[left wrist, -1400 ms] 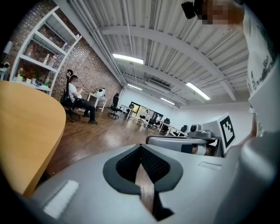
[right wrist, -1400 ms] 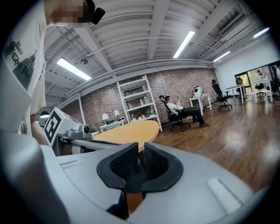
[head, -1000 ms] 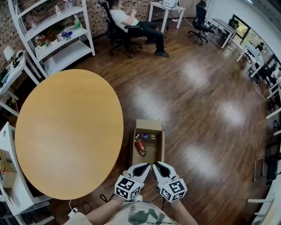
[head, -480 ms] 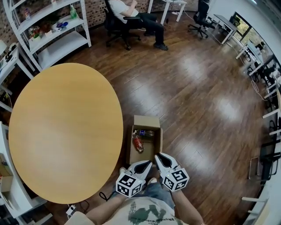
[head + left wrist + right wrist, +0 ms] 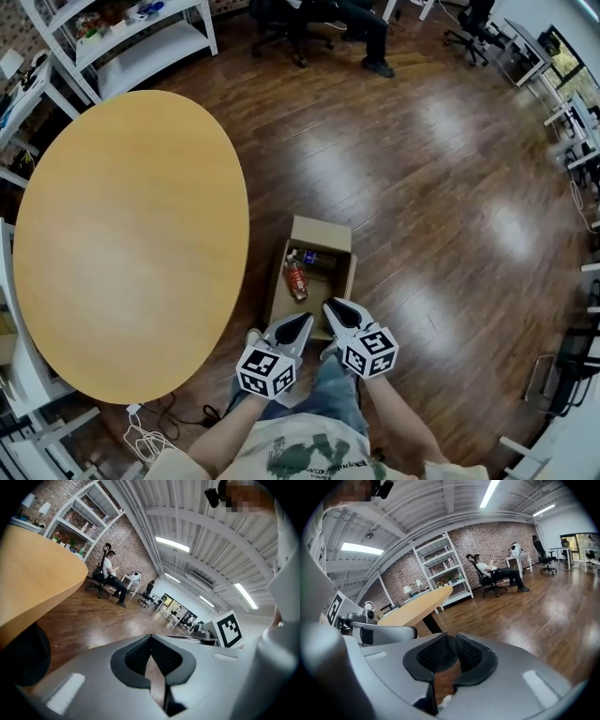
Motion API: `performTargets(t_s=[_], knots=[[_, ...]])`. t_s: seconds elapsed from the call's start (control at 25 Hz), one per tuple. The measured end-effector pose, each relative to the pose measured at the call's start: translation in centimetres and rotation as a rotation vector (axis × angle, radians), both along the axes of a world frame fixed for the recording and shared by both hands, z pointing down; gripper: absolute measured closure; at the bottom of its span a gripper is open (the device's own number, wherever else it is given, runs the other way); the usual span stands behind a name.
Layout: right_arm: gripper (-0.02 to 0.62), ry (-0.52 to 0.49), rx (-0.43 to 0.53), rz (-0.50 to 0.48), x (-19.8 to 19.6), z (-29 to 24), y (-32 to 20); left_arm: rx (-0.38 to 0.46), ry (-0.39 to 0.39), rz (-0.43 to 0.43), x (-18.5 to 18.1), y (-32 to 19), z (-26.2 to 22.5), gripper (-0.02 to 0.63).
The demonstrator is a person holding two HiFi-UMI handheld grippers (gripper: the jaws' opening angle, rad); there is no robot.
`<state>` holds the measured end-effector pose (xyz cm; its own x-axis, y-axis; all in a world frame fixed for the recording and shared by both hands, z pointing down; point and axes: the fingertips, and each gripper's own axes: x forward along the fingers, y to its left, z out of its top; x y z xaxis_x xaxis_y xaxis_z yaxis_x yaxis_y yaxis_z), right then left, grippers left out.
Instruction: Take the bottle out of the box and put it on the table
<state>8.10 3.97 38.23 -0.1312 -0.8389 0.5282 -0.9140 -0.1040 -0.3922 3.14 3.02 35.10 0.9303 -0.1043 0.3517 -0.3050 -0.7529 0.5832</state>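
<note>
Well, the round table (image 5: 131,234) fills the left of your head view, and the cardboard box (image 5: 322,234) stands on the wooden floor (image 5: 441,187) just beside its near right edge. Both tools hang side by side above the box's near end. Your left gripper (image 5: 305,321) has its jaws pressed together on nothing. Your right gripper (image 5: 330,306) has its jaws a narrow crack apart (they have just been opening a little), and it is empty too. The red-labelled bottle (image 5: 295,278) lies in the box along the left wall, ahead of and below both tips, its long axis running roughly away from you along the box. It sits more in line with the left gripper, so that one looks the nearer. A second bottle (image 5: 307,256), blue-labelled, lies across the far end, close against the first; whether they touch I cannot tell.
</note>
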Motion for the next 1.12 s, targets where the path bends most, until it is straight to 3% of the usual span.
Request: performTargets(t_s=[0.16,0.44,0.8,1.12], knots=[[0.541,-0.020,-0.056,-0.035,2.4,5.0,-0.5,0.021,-0.054,-0.018,1.7,-0.9,3.6,0.606],[0.528,-0.087,-0.169,-0.029,2.4,15.8,-0.9,-0.047,-0.170,0.010,0.7,-1.0,12.3,0.606],[0.494,-0.151,-0.307,-0.030,0.5,31.6,-1.8,-0.148,-0.228,-0.044,-1.1,-3.1,23.6,0.606],[0.451,-0.162,-0.341,-0.070,-1.1,41.1,-1.0,-0.182,-0.229,-0.011,-1.4,-2.9,31.1,0.606]])
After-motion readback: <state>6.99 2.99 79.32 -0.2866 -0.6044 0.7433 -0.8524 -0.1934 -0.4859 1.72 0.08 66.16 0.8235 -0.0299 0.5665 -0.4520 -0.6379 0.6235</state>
